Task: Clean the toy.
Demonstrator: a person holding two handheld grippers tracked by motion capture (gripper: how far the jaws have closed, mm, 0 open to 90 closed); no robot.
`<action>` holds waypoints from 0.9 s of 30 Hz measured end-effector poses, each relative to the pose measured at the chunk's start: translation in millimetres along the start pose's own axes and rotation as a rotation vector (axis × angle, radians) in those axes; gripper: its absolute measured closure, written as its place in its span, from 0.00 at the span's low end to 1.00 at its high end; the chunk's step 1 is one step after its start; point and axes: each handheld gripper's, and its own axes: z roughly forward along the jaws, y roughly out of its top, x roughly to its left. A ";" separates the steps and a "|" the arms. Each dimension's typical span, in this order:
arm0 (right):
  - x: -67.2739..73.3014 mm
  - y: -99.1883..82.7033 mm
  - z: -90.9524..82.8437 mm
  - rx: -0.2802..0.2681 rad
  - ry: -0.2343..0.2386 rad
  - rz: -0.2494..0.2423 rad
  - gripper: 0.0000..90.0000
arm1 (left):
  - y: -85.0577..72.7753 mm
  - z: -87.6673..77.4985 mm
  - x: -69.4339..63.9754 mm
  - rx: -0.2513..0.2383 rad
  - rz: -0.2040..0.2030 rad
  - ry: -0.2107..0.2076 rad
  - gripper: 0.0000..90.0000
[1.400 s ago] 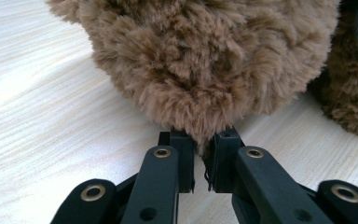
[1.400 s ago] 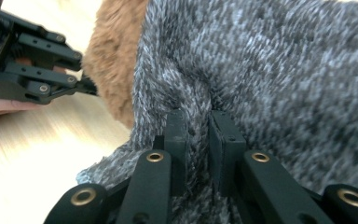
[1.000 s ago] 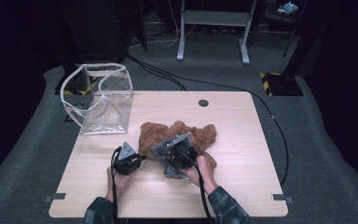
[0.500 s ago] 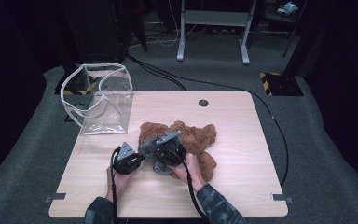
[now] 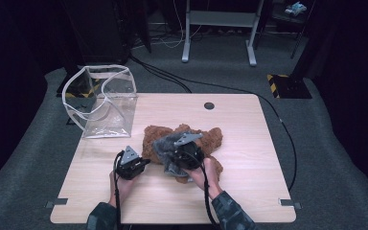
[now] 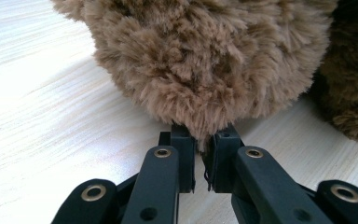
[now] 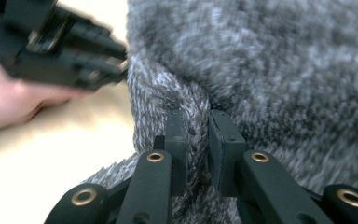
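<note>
A brown plush bear [image 5: 206, 136] lies flat in the middle of the wooden table [image 5: 249, 182]. My left gripper [image 5: 146, 162] is at the bear's left end, shut on a tuft of its fur [image 6: 205, 56], with the jaws [image 6: 204, 144] pinching the pile just above the tabletop. My right gripper [image 5: 171, 158] sits over the bear's near side. It is shut on a fold of grey knit fabric [image 5: 165, 143], which bunches between the pads [image 7: 204, 135] and spreads up and to the right [image 7: 284, 70]. The left gripper [image 7: 60, 46] and its hand [image 7: 9, 102] appear blurred close by.
A clear plastic bag [image 5: 103, 103] with a white rim stands open at the table's back left corner. A round cable hole [image 5: 209, 105] sits near the back edge. Cables run over the dark floor behind the table, and bare tabletop lies to the right.
The right gripper has shifted a little over the bear, drifting left and then back, and has risen slightly with the grey knit still in it. The left gripper has stayed put.
</note>
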 end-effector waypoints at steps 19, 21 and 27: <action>-11.9 -44.0 -4.5 0.198 0.001 0.008 0.89 | 0.3 0.4 -0.4 0.007 0.006 0.000 0.93; -11.7 -41.1 -11.4 0.165 -0.004 0.009 0.89 | 0.3 0.4 -0.5 0.006 0.006 0.000 0.93; -3.0 -22.4 -6.6 0.022 -0.004 -0.001 0.87 | 0.2 0.7 -0.6 0.004 0.005 0.004 0.93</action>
